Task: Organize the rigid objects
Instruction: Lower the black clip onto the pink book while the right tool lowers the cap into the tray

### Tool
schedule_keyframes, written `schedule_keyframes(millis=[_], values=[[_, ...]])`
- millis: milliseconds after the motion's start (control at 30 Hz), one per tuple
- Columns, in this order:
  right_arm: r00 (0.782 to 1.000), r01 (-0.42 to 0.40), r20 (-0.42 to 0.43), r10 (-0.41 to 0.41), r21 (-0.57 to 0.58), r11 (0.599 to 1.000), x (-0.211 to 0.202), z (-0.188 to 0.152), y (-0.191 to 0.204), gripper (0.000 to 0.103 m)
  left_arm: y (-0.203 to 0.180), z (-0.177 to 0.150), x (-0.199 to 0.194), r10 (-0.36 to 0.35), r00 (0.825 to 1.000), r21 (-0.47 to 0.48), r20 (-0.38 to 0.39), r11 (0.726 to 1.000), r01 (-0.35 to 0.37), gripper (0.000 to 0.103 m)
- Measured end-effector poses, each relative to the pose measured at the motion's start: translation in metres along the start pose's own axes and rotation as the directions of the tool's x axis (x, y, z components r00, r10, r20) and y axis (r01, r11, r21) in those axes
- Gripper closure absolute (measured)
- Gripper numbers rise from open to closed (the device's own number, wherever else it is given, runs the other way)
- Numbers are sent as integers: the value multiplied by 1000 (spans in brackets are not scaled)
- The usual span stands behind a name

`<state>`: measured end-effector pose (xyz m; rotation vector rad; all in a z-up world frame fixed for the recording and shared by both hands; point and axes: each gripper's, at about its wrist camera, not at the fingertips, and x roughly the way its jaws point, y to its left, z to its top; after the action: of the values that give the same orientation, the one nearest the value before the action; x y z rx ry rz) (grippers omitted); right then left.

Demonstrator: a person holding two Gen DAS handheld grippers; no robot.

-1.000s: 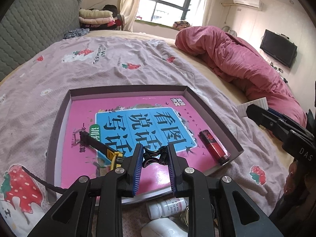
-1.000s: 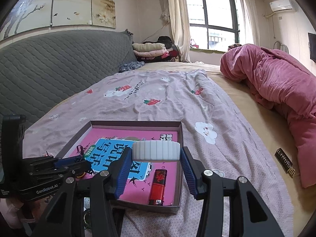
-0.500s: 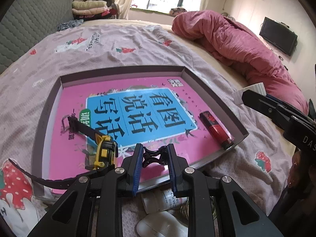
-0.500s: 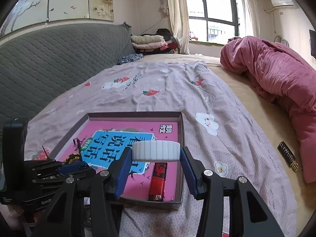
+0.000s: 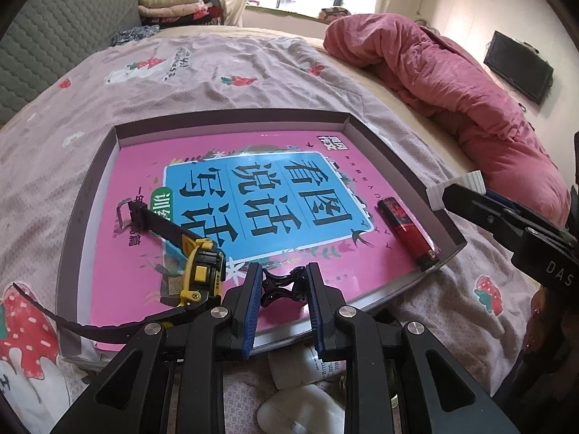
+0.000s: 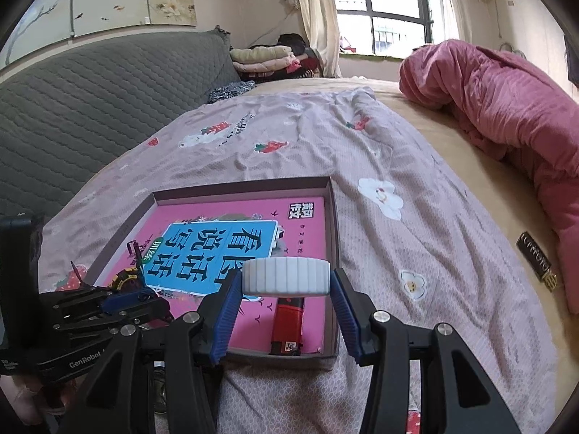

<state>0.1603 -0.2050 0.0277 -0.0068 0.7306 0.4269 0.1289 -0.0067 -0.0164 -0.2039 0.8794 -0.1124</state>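
A shallow grey tray (image 5: 394, 144) (image 6: 333, 217) lies on the bed with a pink book (image 5: 253, 188) (image 6: 224, 242) flat inside it. On the book rest a red lighter (image 5: 405, 231) (image 6: 287, 322) and a yellow tape measure (image 5: 202, 275) whose black tape trails over the tray's left wall. My left gripper (image 5: 283, 289) is shut on a black hair clip (image 5: 282, 287) just above the book's near edge. My right gripper (image 6: 286, 280) is shut on a white ribbed cap (image 6: 286, 276), held above the tray's near right corner; in the left wrist view the white ribbed cap (image 5: 470, 184) shows at the right.
Below the tray's near edge lie a white pill bottle (image 5: 307, 369) and a white rounded object (image 5: 300, 412). A rumpled pink duvet (image 5: 452, 83) (image 6: 506, 108) fills the bed's right side. A grey padded headboard (image 6: 90, 90) and folded clothes (image 6: 264, 58) lie beyond.
Both cameras have tipped down a little, so the tray sits higher in each view. The right gripper with the cap has sunk slightly toward the tray. Both grips are unchanged.
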Motion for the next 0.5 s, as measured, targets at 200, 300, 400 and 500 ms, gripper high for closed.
schedule_keyframes(millis=[200,300,400,500], values=[[1000,5,4,-5,16,1000,1,1,-3,53,1,1,1,1,1000,-3,-2,1000,-1,79],[1000,3,16,-4,11,1000,1,2,-1,53,1,1,0,0,1000,-5,-3,1000,0,79],[1000,1,15,-1,4,1000,3,3,0,53,2,1,1,-2,1000,-8,-4,1000,2,79],[1000,1,3,-1,-6,1000,8,2,2,53,2,1,1,-2,1000,-7,-4,1000,2,79]])
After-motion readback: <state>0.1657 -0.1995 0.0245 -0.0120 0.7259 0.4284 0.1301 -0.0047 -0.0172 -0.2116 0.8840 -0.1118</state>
